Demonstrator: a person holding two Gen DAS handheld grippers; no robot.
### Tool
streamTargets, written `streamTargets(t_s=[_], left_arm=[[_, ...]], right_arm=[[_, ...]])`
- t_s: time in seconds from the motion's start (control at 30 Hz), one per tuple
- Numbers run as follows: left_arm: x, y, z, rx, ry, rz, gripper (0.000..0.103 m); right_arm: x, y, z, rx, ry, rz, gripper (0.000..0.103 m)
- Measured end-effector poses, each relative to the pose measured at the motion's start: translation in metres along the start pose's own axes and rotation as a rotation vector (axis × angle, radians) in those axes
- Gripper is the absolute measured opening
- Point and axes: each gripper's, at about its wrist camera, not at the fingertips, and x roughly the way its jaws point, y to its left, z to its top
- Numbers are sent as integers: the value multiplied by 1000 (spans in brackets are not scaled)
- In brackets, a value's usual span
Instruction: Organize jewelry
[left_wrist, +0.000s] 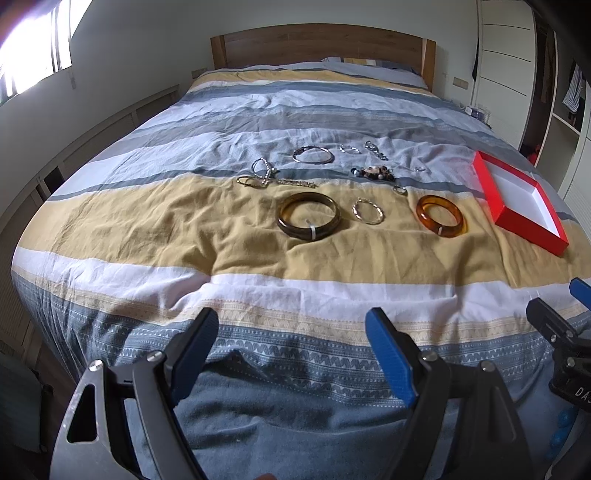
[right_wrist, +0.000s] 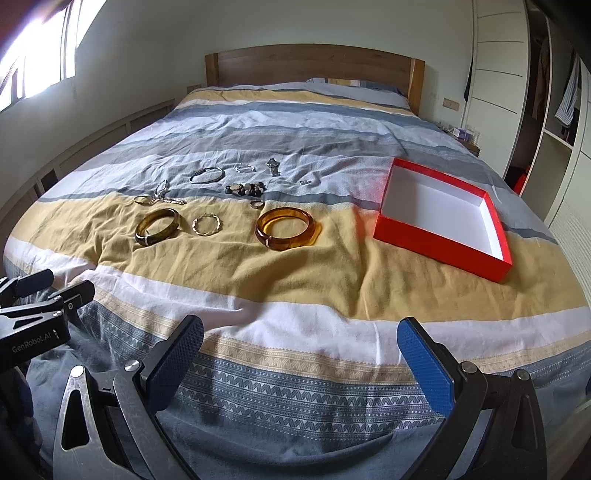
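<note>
Jewelry: bangles, chains and rings spread on the striped bedspread (left_wrist: 147, 229), mid-bed.
Dark bangle (left_wrist: 308, 220): left of the thin hoop (left_wrist: 368, 211).
Amber bangle (right_wrist: 285, 228): nearest the red box (right_wrist: 443, 236).
Red box: white inside, holding nothing, right of the jewelry.
Left gripper (left_wrist: 291, 332): fingers apart, holding nothing, over the bed's foot.
Right gripper (right_wrist: 300, 343): fingers apart, holding nothing, likewise.

You can't make out the small pieces in the far row — the ring-sized bit (right_wrist: 305, 182) and the small silver pieces (left_wrist: 349, 149) are too tiny to identify. The beaded cluster (right_wrist: 246, 189) blurs into one dark clump. Your right gripper (left_wrist: 576, 295) is cut by the left-wrist view's right edge — its jaw spacing is unreadable there. The window (left_wrist: 33, 44) is blown out white.
</note>
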Motion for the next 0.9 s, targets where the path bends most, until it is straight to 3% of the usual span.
streamTargets(t_s=[0.43,0.53,0.6,0.73,0.9], left_arm=[[28,1,8,14,32,9,81],[33,0,11,19,37,7,80],[37,-1,16,24,36,-3,80],[40,-6,29,46,15,-35,78],[50,-14,58,60,-3,-125,58]], right_arm=[[33,-5,4,-18,56,30,102],[43,-6,8,-20,71,47,94],[49,-9,11,-8,86,69,80],[62,-16,25,1,104,118,67],[80,-26,56,30,91,160,51]])
